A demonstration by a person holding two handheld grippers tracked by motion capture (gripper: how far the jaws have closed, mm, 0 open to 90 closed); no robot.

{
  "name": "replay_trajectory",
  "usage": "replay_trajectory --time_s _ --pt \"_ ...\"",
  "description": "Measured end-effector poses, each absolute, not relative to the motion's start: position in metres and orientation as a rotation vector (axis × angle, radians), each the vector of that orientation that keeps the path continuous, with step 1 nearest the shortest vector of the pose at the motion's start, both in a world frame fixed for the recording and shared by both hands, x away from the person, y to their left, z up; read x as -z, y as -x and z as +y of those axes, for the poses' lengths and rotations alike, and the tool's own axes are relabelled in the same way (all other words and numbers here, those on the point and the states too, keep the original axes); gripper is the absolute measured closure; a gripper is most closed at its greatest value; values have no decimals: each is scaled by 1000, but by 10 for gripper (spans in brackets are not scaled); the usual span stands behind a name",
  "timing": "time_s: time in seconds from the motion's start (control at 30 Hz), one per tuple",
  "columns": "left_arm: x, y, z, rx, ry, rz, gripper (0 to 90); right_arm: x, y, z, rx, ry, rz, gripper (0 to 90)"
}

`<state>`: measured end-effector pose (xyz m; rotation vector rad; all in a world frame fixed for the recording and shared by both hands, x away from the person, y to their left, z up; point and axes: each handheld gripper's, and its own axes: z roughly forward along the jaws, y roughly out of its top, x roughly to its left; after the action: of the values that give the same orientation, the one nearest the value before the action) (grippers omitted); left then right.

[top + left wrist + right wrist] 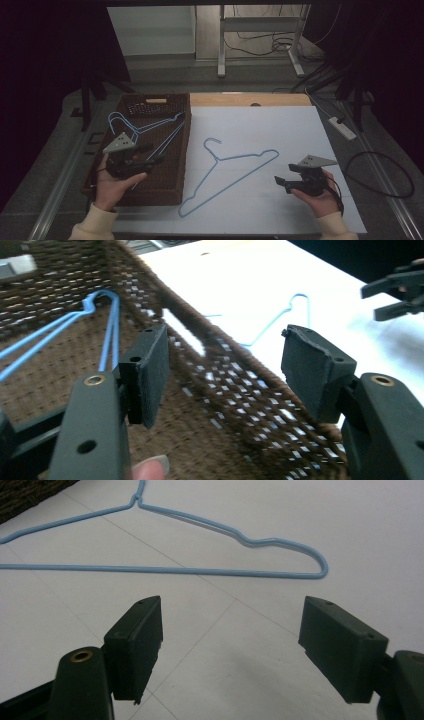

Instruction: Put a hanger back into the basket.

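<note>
1. Left gripper [150, 159] held over the brown woven basket [172, 192] at the left of the table, jaws pointing toward the white sheet [280, 135].
2. In the left gripper view [227, 372] — jaws wide apart, nothing between them; the basket's right wall [235, 385] runs up through the gap.
3. Inside the basket: blue wire hangers [150, 127], hooks toward the far left corner, lower ends reaching the right wall. Same hangers at upper left of the left gripper view [102, 315].
4. Flat on the white sheet, just right of the basket: one blue wire hanger [227, 172], hook toward the far side, long bar slanting down to the near left.
5. Right gripper [281, 182] held low over the sheet near its right edge, jaws pointing left at the hanger's shoulder but apart from it.
6. In the right gripper view [230, 645] — jaws spread wide, gripping nothing; the hanger [210, 570] lies beyond the tips, untouched.
7. Beyond the table: grey floor, cables [380, 175] and a power strip [342, 127] at right.
</note>
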<state>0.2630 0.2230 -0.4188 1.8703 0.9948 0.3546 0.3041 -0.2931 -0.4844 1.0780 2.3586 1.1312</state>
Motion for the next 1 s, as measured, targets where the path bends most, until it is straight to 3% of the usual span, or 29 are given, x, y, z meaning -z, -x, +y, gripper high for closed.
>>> replay_trajectory --time_s 0.43,1.0 --pt "433 -247 191 -310 -1921 933 365 484 -303 -294 -1131 -1078 2354 262" --pt "437 -244 190 -304 -1908 936 365 483 -302 -292 -1137 -1068 2343 269"
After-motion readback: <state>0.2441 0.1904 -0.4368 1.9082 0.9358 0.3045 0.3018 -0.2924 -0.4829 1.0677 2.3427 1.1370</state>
